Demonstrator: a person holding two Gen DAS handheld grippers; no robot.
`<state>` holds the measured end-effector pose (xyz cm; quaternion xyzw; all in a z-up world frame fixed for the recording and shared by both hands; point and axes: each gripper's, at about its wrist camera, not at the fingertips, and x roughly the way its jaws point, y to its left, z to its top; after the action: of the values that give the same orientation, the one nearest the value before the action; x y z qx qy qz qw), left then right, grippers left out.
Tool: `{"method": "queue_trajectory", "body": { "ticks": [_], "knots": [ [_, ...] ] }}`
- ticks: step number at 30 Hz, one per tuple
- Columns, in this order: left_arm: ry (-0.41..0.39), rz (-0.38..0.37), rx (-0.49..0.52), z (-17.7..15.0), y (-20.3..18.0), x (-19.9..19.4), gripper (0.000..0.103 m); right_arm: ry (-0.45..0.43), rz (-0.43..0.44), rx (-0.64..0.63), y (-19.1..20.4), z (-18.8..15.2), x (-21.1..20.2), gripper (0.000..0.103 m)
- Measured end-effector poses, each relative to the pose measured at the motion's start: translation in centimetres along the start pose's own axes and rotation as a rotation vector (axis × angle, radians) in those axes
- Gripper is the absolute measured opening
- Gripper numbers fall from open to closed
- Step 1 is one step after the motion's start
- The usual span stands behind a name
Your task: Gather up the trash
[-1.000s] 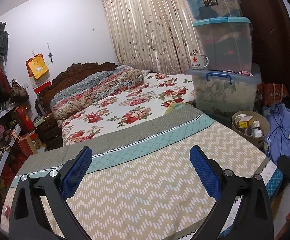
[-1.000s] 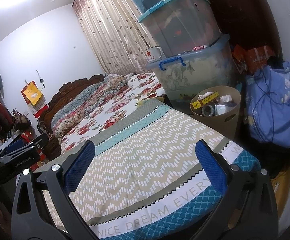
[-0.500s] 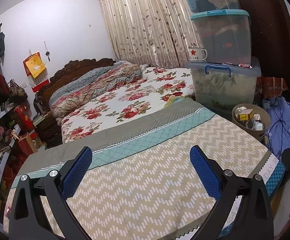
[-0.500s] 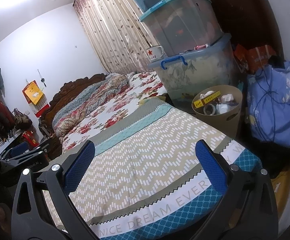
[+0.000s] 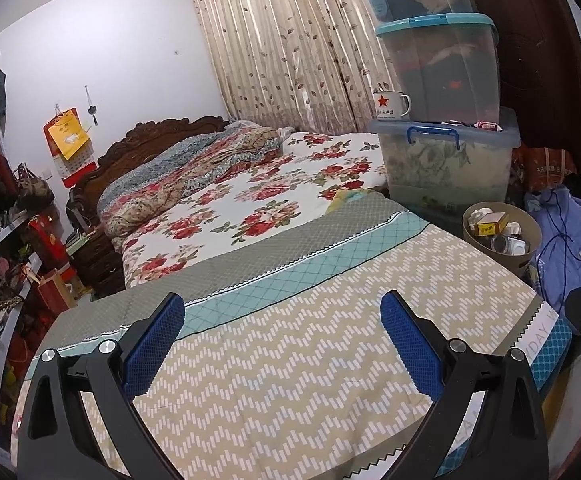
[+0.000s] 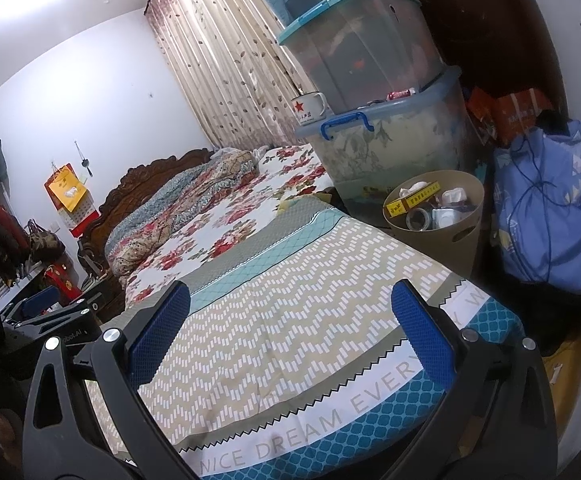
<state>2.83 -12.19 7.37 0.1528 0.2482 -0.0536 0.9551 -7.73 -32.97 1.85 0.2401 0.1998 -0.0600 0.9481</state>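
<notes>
Grippers both spread wide, gripping nothing: left gripper (image 5: 282, 344), right gripper (image 6: 290, 332), above zigzag bedspread (image 6: 290, 320). Tan wastebasket (image 6: 466, 236) with trash at 2 o'clock, beside stacked storage bins (image 6: 370, 60).

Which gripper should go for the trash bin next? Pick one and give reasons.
Right. The right gripper is open, and the trash bin looks nearer in its view, just past the bed corner. The left gripper, also open, sits farther left, with more blanket between.
</notes>
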Motion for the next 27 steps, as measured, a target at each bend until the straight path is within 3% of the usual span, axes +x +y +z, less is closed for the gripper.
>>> {"method": "queue_trajectory", "body": {
  "ticks": [27],
  "knots": [
    [0.016, -0.006, -0.004, -0.3, -0.19, 0.21, 0.094, 0.003, 0.0, 0.001, -0.02, 0.05, 0.0, 0.1]
  ]
}}
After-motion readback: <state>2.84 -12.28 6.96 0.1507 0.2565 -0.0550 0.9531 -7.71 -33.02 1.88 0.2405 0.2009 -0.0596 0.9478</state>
